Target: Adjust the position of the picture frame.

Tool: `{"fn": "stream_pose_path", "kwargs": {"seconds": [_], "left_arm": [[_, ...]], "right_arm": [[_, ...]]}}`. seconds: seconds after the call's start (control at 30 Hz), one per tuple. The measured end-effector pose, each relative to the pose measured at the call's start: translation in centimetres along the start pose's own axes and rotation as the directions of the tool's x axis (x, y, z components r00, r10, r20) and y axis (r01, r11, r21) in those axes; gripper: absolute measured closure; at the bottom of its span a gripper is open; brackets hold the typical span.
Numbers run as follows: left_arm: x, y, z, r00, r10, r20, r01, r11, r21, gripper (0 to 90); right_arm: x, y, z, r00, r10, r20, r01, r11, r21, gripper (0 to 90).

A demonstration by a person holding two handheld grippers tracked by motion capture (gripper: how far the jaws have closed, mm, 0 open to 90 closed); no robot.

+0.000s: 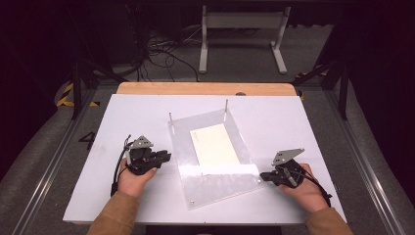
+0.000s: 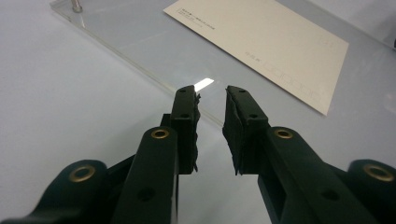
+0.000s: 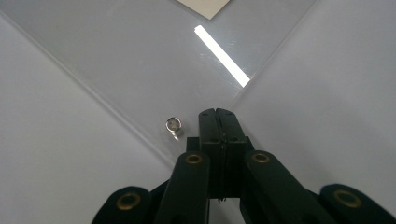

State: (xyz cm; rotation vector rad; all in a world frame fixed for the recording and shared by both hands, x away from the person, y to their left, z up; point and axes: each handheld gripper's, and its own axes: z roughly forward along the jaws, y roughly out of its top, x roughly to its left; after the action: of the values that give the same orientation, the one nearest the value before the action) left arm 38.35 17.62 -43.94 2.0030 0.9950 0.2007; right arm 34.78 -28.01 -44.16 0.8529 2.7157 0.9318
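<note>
A clear acrylic plate (image 1: 215,181) lies askew on the white table (image 1: 127,112), with a cream card (image 1: 215,144) at its middle. Two thin metal posts (image 1: 170,117) stand at its far corners. My left gripper (image 1: 168,156) rests at the plate's left edge, its jaws a little apart with nothing between them. In the left gripper view the plate's edge (image 2: 140,51) and the card (image 2: 266,42) lie just beyond its tips (image 2: 212,95). My right gripper (image 1: 263,176) is shut at the plate's near right corner. In its own view the tips (image 3: 217,112) sit beside a small metal stud (image 3: 174,125).
A wooden strip (image 1: 205,88) borders the table's far side. Beyond it stand a white frame (image 1: 242,29) and loose cables (image 1: 161,49) on the floor. A bright strip of reflected light (image 3: 222,56) crosses the plate near the right gripper.
</note>
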Motion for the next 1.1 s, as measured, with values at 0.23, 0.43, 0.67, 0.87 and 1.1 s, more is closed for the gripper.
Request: {"fn": "stream_pose_path", "kwargs": {"seconds": [0.23, 0.43, 0.67, 0.87, 1.1], "left_arm": [[0.2, -0.1, -0.1, 0.9999, -0.008, -0.015, 0.008, 1.0000, -0.001, 73.3], [0.4, -0.2, -0.2, 0.9996, -0.010, -0.028, 0.009, 0.9999, -0.006, 73.0], [0.9, -0.4, -0.4, 0.9991, -0.019, -0.037, 0.019, 0.9998, -0.003, 72.7], [1.1, -0.5, -0.5, 0.9988, -0.027, -0.040, 0.027, 0.9996, -0.006, 73.1], [1.6, -0.8, -0.5, 0.9968, -0.043, -0.067, 0.043, 0.9991, 0.002, 70.9]], "right_arm": [[1.5, 0.9, 0.9, 0.9983, -0.036, -0.046, 0.036, 0.999, -0.005, 89.9], [2.5, 1.5, 1.6, 0.9951, -0.060, -0.079, 0.059, 0.998, -0.009, 89.9], [4.0, 2.3, 2.5, 0.9898, -0.102, -0.099, 0.100, 0.995, -0.027, 89.8], [4.2, 2.6, 2.3, 0.9845, -0.130, -0.118, 0.130, 0.991, -0.005, 87.6], [5.2, 3.5, 1.4, 0.9758, -0.180, -0.124, 0.173, 0.983, -0.070, 73.3]]}}
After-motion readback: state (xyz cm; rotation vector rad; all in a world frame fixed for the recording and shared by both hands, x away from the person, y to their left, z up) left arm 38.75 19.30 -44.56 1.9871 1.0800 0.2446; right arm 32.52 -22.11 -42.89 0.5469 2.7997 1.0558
